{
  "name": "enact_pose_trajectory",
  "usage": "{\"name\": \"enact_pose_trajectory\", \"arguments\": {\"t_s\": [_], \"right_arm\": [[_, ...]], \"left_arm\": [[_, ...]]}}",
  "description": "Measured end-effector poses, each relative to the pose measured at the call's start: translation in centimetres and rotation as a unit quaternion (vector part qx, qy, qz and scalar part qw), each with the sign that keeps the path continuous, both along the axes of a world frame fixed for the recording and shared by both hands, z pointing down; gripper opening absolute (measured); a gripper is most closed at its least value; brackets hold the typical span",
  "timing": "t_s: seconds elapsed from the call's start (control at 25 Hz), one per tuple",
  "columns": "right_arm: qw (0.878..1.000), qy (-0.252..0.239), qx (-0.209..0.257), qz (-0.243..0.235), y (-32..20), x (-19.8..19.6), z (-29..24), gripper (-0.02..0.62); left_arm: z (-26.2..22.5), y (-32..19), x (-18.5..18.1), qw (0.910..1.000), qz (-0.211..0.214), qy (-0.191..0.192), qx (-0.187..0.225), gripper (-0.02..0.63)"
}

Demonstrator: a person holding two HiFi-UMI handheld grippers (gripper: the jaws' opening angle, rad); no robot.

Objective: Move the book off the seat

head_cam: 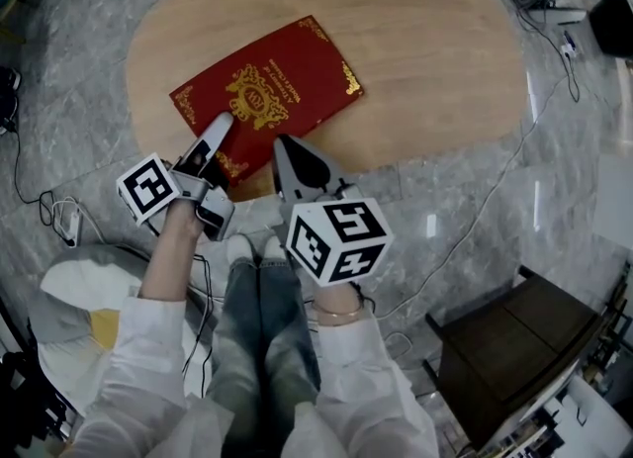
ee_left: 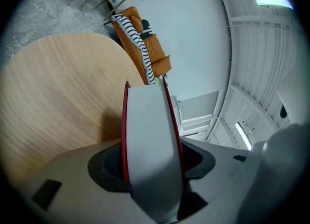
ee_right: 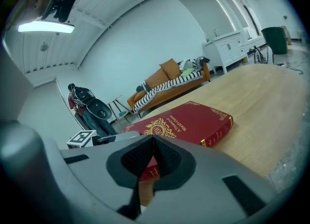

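Note:
A red book [head_cam: 267, 85] with gold ornament lies on the oval wooden table [head_cam: 425, 60]. My left gripper [head_cam: 213, 135] is shut on its near left edge. In the left gripper view the pale page block with red covers [ee_left: 147, 136] fills the gap between the jaws of the left gripper [ee_left: 151, 165]. My right gripper [head_cam: 287, 144] hovers just off the book's near edge, above the table's rim. It is shut, its pads meeting with nothing in them. From the right gripper [ee_right: 154, 138] the book [ee_right: 186, 121] shows flat on the wood ahead.
A dark brown chair [head_cam: 514, 347] stands at the lower right on the marble floor. Cables [head_cam: 485, 209] trail across the floor to the right. A white and yellow cushion [head_cam: 79, 298] lies at the lower left. An orange sofa [ee_right: 164, 85] and a white cabinet [ee_right: 232, 44] stand along the far wall.

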State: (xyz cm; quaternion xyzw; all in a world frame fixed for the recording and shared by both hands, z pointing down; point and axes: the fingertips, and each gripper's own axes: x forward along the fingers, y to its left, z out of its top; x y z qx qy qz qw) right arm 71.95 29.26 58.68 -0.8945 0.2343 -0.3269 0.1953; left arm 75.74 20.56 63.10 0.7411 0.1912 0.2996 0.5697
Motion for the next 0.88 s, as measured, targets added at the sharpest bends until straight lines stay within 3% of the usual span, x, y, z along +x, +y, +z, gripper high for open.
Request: {"name": "enact_pose_trajectory", "arguments": {"t_s": [0.44, 0.64, 0.88], "right_arm": [[1.000, -0.006, 0.004, -0.004, -0.4, 0.0, 0.1, 0.012], [1.000, -0.006, 0.008, -0.007, -0.5, -0.3, -0.1, 0.012], [1.000, -0.009, 0.009, -0.011, -1.0, -0.9, -0.2, 0.012]], "left_arm": [[1.6, 0.6, -0.4, 0.9986, 0.036, -0.026, 0.029, 0.285], [2.6, 0.2, -1.2, 0.9934, 0.057, -0.047, 0.088, 0.301], [3.1, 0.3, -1.9, 0.9876, 0.077, -0.071, 0.117, 0.328]]}}
